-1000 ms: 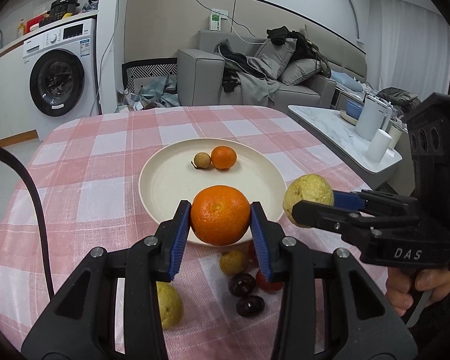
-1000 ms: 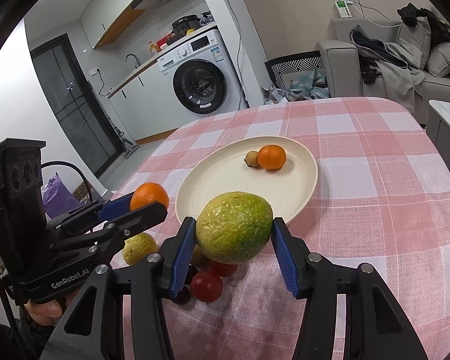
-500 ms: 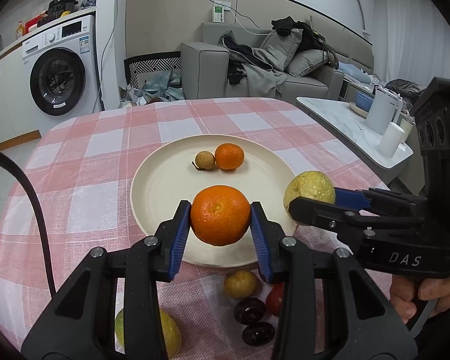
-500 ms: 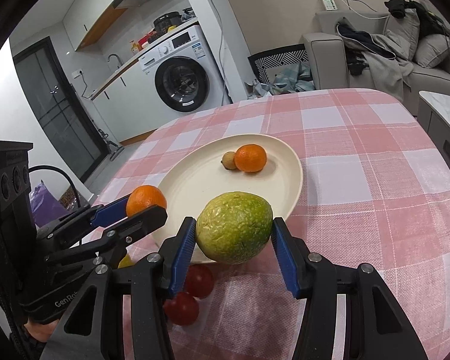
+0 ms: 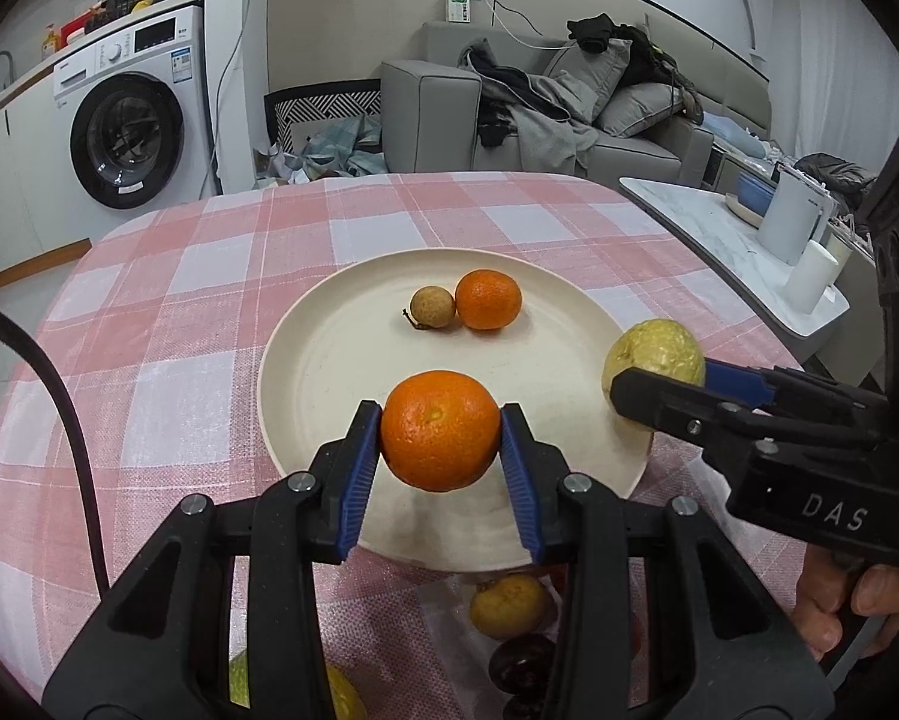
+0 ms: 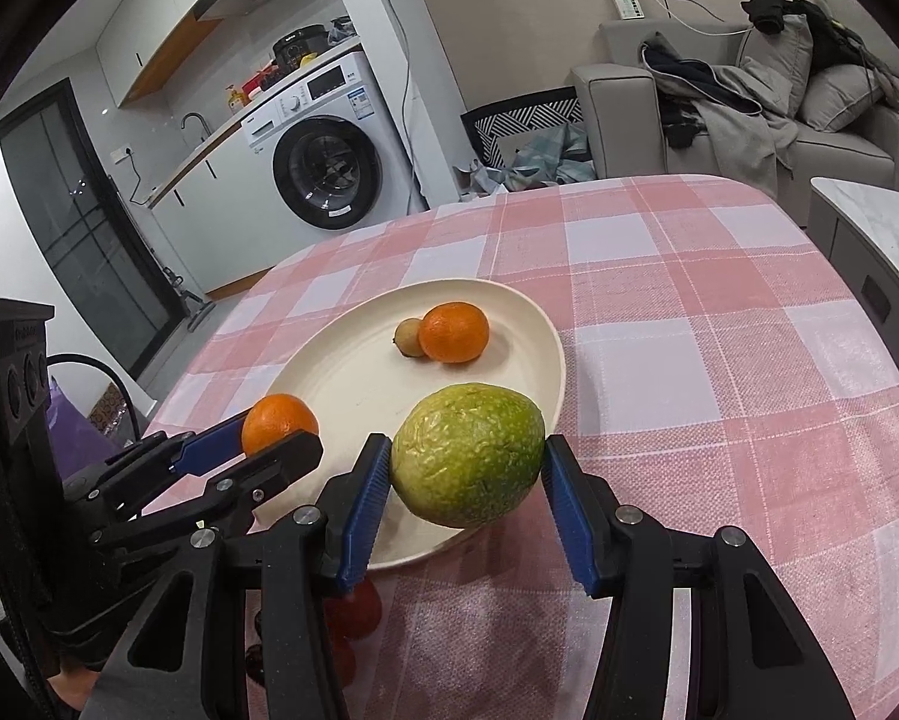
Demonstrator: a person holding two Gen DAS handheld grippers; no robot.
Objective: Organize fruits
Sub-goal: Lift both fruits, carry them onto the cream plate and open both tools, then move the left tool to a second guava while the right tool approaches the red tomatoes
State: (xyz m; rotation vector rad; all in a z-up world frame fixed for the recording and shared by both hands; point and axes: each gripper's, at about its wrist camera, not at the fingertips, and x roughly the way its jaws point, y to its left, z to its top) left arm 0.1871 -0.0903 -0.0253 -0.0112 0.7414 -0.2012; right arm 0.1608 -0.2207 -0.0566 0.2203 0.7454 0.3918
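Observation:
My left gripper (image 5: 440, 450) is shut on an orange (image 5: 440, 429) and holds it over the near part of a cream plate (image 5: 305, 384). My right gripper (image 6: 464, 480) is shut on a green-yellow fruit (image 6: 467, 453), above the plate's (image 6: 341, 372) near right rim. On the plate lie a small orange (image 5: 488, 299) and a brown longan (image 5: 431, 308), touching each other. In the right wrist view the left gripper (image 6: 281, 441) with its orange (image 6: 276, 420) shows at the left. The left wrist view has the right gripper (image 5: 659, 384) and its fruit (image 5: 653, 354) at the right.
A pink and white checked cloth (image 5: 179, 312) covers the table. Near the front edge lie a yellow fruit (image 5: 509, 606), dark cherries (image 5: 518, 669), red tomatoes (image 6: 353, 606) and a yellow-green fruit (image 5: 341, 696). A hand (image 5: 851, 606) grips the right tool. Beyond the table are a sofa, a washing machine and a side table.
Both grippers have moved forward over the plate with their fruits still held. The loose fruits on the cloth have slid toward the bottom of both views.

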